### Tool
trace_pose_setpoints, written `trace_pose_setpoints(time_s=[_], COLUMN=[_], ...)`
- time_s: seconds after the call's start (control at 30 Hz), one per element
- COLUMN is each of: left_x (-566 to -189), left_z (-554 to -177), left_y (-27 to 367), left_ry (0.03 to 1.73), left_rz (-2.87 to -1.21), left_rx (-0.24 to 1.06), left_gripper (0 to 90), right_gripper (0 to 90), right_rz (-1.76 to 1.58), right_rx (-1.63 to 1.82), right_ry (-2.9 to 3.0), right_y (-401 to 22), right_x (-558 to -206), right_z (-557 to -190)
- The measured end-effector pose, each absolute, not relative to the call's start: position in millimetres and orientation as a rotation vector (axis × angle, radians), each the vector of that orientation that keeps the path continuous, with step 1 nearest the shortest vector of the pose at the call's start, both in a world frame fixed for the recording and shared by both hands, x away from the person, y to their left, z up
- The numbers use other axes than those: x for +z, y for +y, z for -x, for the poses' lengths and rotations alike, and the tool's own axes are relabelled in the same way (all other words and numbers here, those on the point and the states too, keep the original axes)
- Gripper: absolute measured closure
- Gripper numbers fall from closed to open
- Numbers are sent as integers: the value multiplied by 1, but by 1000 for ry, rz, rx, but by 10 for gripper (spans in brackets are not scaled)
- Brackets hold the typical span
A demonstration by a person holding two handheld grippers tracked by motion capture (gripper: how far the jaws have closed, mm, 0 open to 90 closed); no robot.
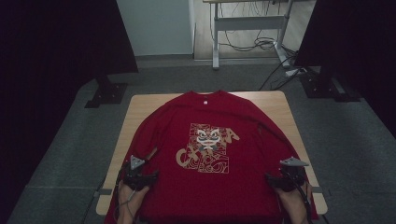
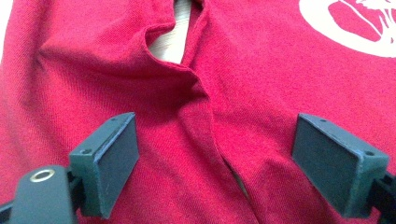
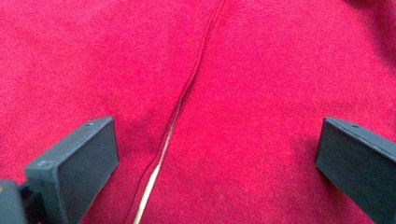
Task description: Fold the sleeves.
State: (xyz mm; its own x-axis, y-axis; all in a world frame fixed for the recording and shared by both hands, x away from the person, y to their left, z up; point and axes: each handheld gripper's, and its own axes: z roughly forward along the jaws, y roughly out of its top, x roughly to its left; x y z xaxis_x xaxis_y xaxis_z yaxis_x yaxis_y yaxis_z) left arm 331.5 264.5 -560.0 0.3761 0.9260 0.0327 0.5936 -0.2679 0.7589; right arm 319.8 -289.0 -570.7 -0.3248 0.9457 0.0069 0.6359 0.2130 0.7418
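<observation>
A red long-sleeved shirt [image 1: 210,149] with a beige lion print [image 1: 208,148] lies flat, front up, on the wooden table [image 1: 149,100], collar at the far side. My left gripper [image 1: 137,175] hovers over the shirt's left side near the front edge, jaws wide apart; its own view shows the sleeve seam [image 2: 205,121] running between the pads [image 2: 112,163], nothing gripped. My right gripper [image 1: 289,176] sits over the shirt's right side, also open, with the seam [image 3: 187,98] between its pads [image 3: 79,163].
The table [image 1: 280,100] stands on grey carpet. Black stands [image 1: 107,91] flank it at the far left and right. A desk frame with loose cables [image 1: 261,44] is farther back. The shirt's hem hangs over the near edge.
</observation>
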Motion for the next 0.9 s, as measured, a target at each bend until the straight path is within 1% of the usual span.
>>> trace_pose_setpoints(time_s=[0.27,0.3,0.9], left_x=[-561,-561,-560], left_z=[-332,-332,-332], left_y=[263,263,264], left_ry=[1295,1295,1294], left_rz=[-1990,-1990,-1994], left_rx=[625,625,616], left_gripper=[135,95,97], right_gripper=[0,0,0], right_rz=[-1462,-1462,-1458], right_rx=[912,912,914], right_ry=[2042,2042,2046], right_y=[-289,-289,-289], right_x=[-571,-571,-571], right_z=[-320,-320,-319])
